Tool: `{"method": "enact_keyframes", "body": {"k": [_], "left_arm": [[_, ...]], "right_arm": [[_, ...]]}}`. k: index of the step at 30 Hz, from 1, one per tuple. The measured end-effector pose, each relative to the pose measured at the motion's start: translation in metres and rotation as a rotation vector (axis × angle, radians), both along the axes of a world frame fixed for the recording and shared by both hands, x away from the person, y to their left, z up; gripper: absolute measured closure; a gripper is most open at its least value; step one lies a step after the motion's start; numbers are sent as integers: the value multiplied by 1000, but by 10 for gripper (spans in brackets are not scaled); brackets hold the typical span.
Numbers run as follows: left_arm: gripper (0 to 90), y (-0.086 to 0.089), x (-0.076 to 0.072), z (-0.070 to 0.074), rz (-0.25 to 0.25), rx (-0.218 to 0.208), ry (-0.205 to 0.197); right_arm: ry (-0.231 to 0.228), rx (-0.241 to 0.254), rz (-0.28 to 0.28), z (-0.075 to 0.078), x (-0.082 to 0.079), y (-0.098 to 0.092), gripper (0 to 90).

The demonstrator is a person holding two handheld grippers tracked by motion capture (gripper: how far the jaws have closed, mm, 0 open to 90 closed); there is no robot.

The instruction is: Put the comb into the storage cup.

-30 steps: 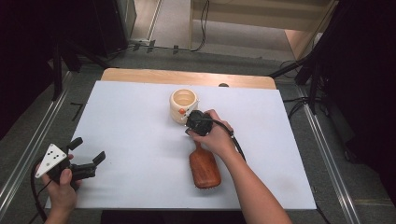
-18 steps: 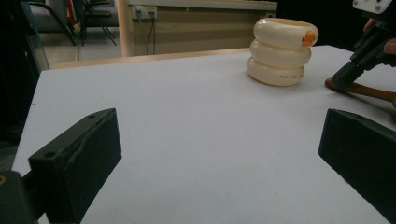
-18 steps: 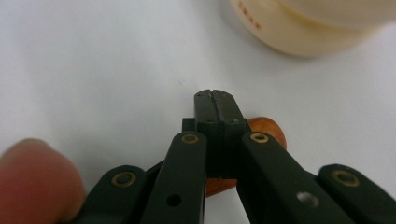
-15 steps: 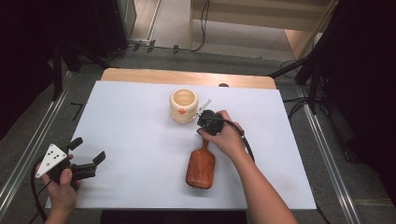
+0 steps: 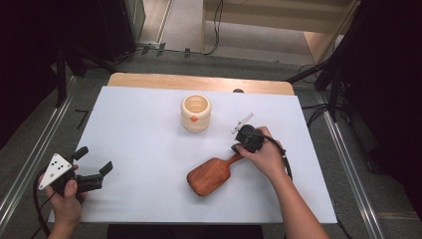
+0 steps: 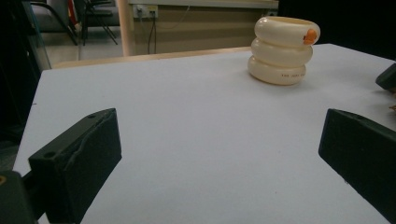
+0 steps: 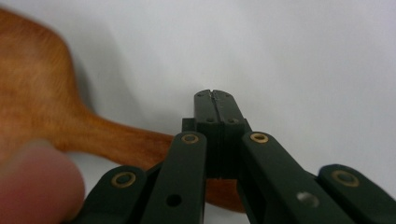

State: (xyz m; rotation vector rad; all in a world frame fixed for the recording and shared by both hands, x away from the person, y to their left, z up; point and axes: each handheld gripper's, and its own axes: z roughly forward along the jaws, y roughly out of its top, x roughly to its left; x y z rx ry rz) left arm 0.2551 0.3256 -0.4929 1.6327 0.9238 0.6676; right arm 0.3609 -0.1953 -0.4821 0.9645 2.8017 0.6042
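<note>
- Two claws: the right claw [image 5: 237,148] is shut tight with nothing in it, right on the wooden brush [image 5: 211,174] handle.
- Far left of the brush, the left claw [image 5: 94,164] is wide open.

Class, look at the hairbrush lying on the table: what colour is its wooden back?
The hairbrush is reddish-brown wood, seen best in the high view.

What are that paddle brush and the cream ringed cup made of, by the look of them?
The paddle brush looks like wood: reddish-brown with visible grain and a slight sheen, perhaps varnished. The cream ringed cup has a smooth, glossy surface with soft highlights on its three stacked rings, which suggests glazed ceramic, though moulded plastic would look much the same.
</note>
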Motion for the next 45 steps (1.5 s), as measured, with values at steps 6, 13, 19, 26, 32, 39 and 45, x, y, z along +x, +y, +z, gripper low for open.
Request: {"method": "enact_keyframes", "body": {"k": [6,13,19,26,32,39,45], "left_arm": [[0,-1,0,0,0,2,0],[0,-1,0,0,4,7,0],[0,-1,0,0,6,9,-1],[0,-2,0,0,7,11,-1],[0,-1,0,0,9,12,0],[0,-2,0,0,9,12,0],[0,-1,0,0,9,12,0]], "right_arm": [[9,-21,34,-6,-25,-16,878],[0,-7,55,-6,-51,-21,878],[-5,-16,100,-6,-78,-19,877],[0,-23,114,-5,-94,-16,873],[-40,25,84,6,-94,-24,655],[-51,90,111,21,-92,-27,180],[-70,67,88,21,-92,-19,0]]}}
